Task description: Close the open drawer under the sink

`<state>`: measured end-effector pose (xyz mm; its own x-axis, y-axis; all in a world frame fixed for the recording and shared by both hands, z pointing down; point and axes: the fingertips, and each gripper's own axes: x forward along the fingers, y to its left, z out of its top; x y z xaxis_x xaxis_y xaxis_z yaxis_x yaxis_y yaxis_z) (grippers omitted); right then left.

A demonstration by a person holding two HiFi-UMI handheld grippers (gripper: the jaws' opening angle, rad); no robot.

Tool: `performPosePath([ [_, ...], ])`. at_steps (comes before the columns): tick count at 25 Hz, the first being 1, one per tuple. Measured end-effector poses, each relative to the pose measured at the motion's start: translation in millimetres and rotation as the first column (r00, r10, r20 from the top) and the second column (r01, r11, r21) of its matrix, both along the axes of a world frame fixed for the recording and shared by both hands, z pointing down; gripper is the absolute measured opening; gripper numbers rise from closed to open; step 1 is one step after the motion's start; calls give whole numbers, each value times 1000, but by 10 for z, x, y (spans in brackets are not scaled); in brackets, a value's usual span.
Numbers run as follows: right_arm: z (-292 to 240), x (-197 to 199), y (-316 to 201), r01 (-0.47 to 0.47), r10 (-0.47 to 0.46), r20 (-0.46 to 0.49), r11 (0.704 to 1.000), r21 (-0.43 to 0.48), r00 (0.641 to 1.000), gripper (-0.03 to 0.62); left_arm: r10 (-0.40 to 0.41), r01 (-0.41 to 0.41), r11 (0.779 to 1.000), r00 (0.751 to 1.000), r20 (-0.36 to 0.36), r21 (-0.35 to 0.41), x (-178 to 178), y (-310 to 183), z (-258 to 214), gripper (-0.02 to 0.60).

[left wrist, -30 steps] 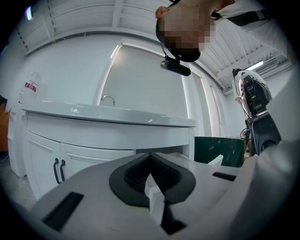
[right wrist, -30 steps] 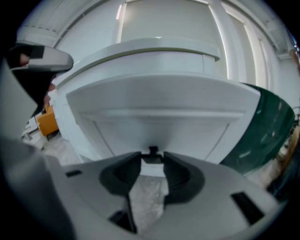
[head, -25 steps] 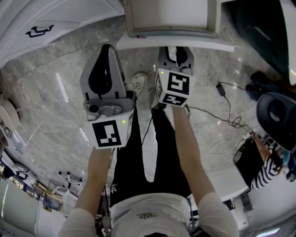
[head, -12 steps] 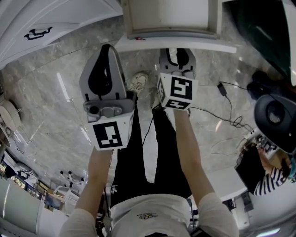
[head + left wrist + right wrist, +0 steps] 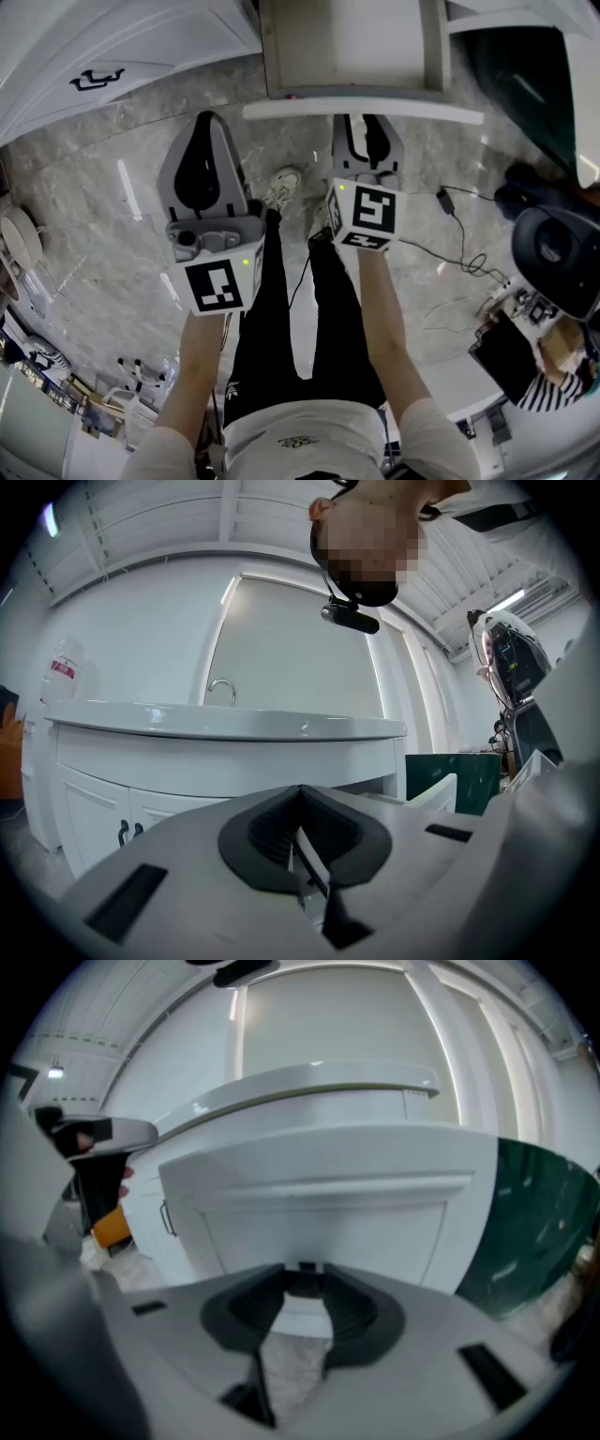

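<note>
Push squarely on the drawer (image 5: pixel 361 111) with the right gripper (image 5: pixel 367 127), jaws apart and empty before it. Keep the left gripper (image 5: pixel 207 122), closed on nothing, clear

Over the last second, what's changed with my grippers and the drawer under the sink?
The view tilted, so more inside the drawer shows. The left gripper drifted slightly to the left, away from the drawer's corner. Nothing was gripped or released. Unchanged: drawer open, right gripper open just short of its front, left gripper shut and empty.
</note>
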<state>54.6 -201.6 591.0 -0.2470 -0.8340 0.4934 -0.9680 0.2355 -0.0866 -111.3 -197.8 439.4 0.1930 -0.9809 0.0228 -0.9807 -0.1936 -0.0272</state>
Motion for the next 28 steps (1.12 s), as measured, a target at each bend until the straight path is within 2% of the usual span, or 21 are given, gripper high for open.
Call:
performPosePath([
  [10,-54,-23,-147,-13,13,-34,1000,5,999,147,12,-12,1000,1000,1,-14,-56,-73,76,20],
  [15,-63,-59,-331,-12,12,-22,1000,18,1000,147,21,-21,1000,999,31,-22,-80,-82,129,20],
  [28,-116,-147,-1237,0,2,-27,999,43,1000,144,-24,25,999,999,36,-42,-352,-148,219,20],
])
